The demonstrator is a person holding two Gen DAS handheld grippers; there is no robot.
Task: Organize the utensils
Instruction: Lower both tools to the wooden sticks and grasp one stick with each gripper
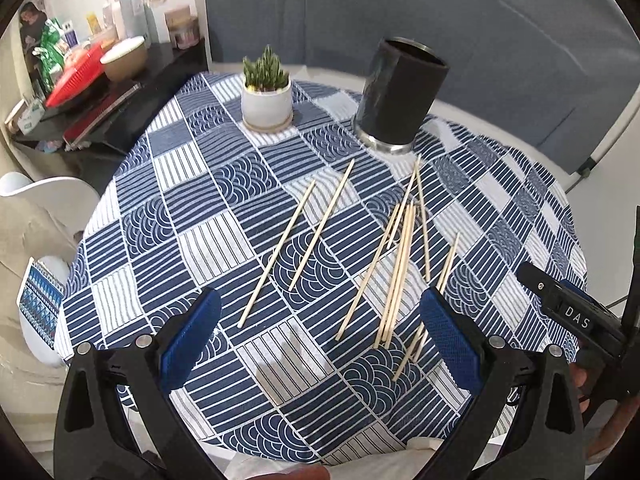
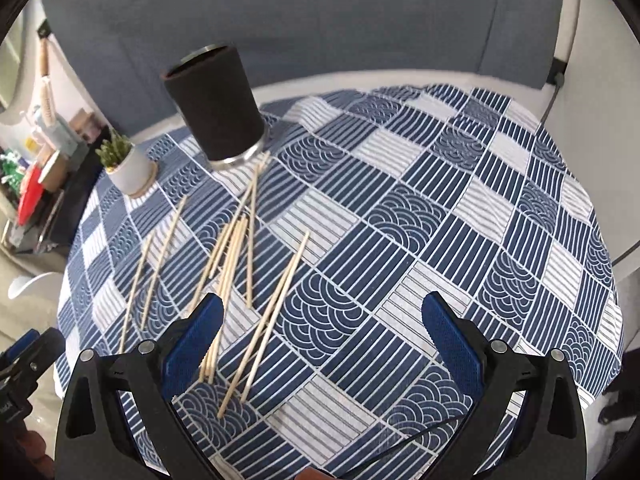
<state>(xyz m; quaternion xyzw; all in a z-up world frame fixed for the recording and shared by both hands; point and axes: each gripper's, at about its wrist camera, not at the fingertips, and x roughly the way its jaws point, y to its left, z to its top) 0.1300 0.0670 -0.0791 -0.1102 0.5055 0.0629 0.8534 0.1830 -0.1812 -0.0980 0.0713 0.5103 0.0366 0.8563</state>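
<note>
Left tongs [image 1: 320,344] spread apart, empty, above the tablecloth [image 1: 200,200]; right tongs [image 2: 322,344] likewise. Sticks [image 1: 396,272] scattered flat between them and the dark cup [image 1: 400,96], which stands empty. Thin, overlapping: likely to roll, slip, or come up several together. Potted plant [image 1: 267,96] left of the cup, clear of the path.

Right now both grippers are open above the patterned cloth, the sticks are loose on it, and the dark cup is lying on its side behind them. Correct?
Not quite. The dark cup stands upright on its metal base, mouth up, as the left wrist view shows. The rest holds: left gripper and right gripper are open, and the sticks lie loose on the patterned cloth.
</note>
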